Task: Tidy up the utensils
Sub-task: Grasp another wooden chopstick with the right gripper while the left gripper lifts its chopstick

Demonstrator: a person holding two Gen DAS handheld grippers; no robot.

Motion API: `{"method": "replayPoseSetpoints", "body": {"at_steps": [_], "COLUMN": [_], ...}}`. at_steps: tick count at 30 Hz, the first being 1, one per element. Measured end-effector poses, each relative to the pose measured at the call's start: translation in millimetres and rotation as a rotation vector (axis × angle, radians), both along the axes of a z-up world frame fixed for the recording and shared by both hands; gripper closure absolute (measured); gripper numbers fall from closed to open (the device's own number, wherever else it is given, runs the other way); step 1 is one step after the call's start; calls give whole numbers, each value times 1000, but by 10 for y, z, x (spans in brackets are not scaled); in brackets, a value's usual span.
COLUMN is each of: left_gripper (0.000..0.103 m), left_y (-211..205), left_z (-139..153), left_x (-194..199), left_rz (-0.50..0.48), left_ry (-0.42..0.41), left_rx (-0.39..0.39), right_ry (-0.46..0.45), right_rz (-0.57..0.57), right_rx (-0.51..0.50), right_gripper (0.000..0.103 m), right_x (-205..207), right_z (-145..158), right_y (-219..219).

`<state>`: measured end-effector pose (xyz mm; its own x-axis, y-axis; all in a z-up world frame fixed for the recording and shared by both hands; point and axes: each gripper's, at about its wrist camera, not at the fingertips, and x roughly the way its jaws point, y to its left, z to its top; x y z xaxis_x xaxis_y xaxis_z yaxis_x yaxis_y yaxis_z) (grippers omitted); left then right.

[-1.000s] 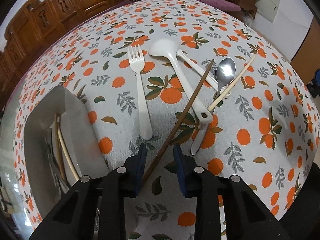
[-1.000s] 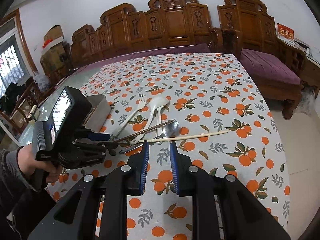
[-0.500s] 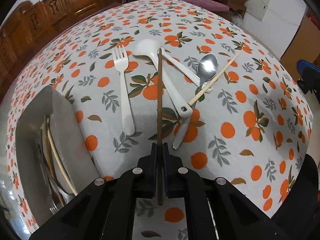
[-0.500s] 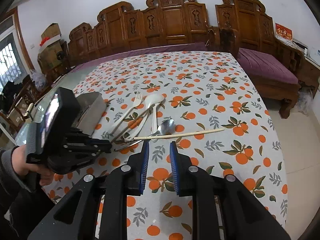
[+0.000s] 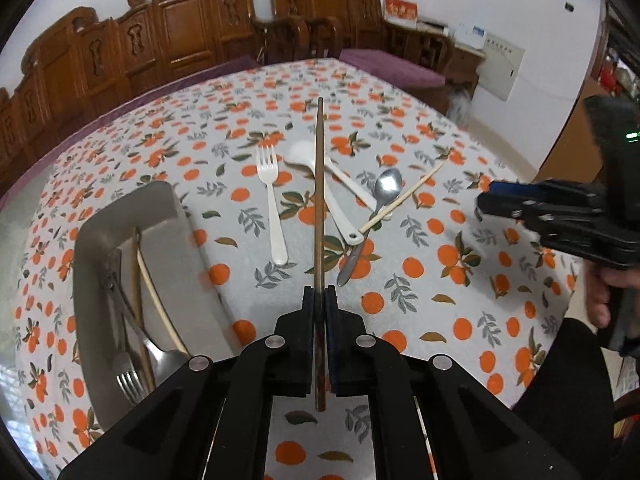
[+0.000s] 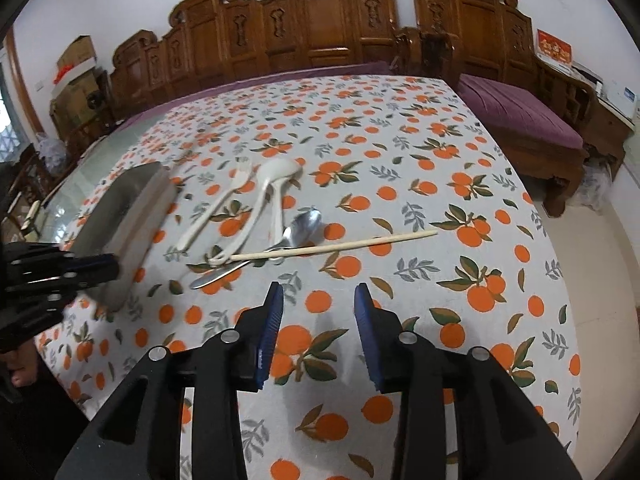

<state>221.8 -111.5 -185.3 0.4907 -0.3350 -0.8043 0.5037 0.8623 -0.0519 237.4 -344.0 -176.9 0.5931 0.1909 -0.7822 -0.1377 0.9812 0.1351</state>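
My left gripper is shut on a dark brown chopstick and holds it lifted above the table, pointing away. On the cloth lie a white fork, a white ladle, a white spoon, a metal spoon and a pale chopstick. The grey tray at the left holds a fork, a spoon and chopsticks. My right gripper is open and empty above the cloth, in front of the pale chopstick and metal spoon.
The table wears an orange-print cloth. Carved wooden benches stand behind it, and a purple cushioned seat at the right. The tray sits near the table's left edge, with bare glass beyond it.
My left gripper closed on the dark chopstick and lifted it off the pile, tilting up. My right gripper opened wider and moved closer to the table.
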Motion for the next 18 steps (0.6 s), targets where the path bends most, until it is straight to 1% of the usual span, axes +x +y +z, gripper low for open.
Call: {"method": "replayPoseSetpoints", "body": {"at_steps": [2, 4, 8, 10, 13, 18], "left_gripper": [99, 99, 99, 99, 99, 99], "left_y": [53, 75, 123, 147, 180, 226], "left_z": [43, 75, 157, 188, 218, 232], "left_x": [-6, -14, -42, -50, -52, -52], "left_rz": [-2, -2, -3, 1, 4, 11], "left_ry": [-3, -13, -30, -38, -45, -57], "left_rx": [-33, -48, -78, -87, -99, -103], "right_ry": [16, 34, 65, 81, 103, 143], "right_rz": [-26, -62, -129, -158, -204, -293], "right_rx": [1, 19, 23, 32, 12, 12], "right_gripper": [64, 64, 64, 64, 64, 64], "right_x": [75, 179, 406, 512, 665, 864], "right_z": [-53, -103, -205, -257, -336, -457], "right_y": [-10, -15, -24, -46, -43, -90]}}
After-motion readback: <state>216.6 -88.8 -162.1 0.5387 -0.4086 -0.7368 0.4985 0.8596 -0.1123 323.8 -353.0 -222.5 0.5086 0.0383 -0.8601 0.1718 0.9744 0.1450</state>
